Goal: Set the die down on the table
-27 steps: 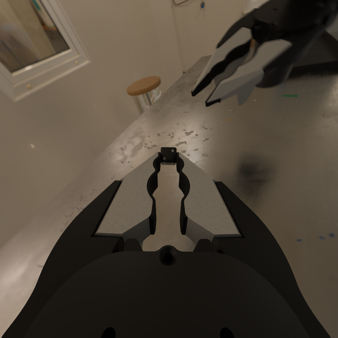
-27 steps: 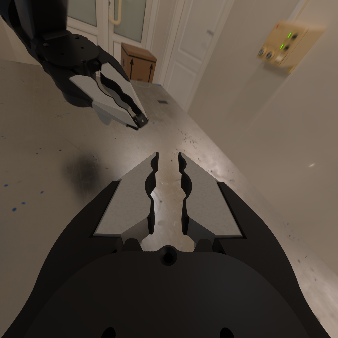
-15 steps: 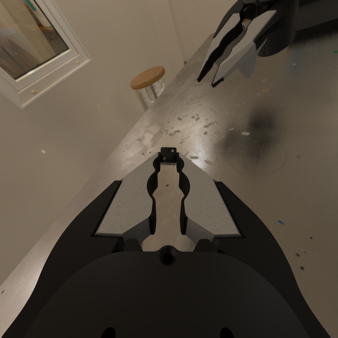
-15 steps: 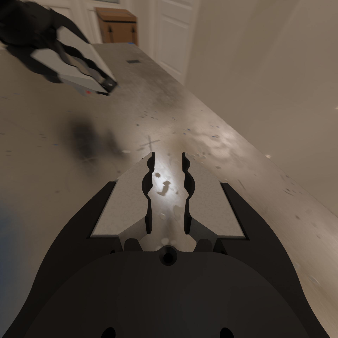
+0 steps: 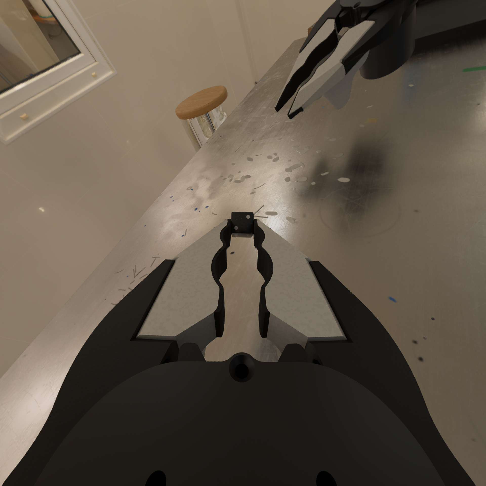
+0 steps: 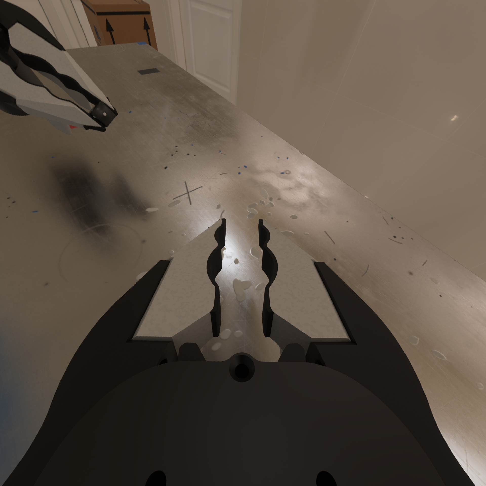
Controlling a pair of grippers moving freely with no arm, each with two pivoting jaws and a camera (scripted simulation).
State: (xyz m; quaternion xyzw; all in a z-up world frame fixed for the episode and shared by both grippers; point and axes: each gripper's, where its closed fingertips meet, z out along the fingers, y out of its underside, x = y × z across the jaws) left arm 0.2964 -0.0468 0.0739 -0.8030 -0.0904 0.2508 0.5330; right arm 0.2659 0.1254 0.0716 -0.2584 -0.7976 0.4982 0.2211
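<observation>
die clamped in left hand-held gripper above bench

left hand-held gripper is clamped on a black die at its fingertips, white pips showing. die is held off the scuffed metal bench, near the bench edge. right hand-held gripper has its fingers apart, nothing between them, pointing down over a bright patch of bench. it sits well apart from the die. a wood-topped stool stands beside the bench, a cardboard box past its far end.

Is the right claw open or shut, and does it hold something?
Open and empty: the right claw shows bare table between its separated fingers.
</observation>
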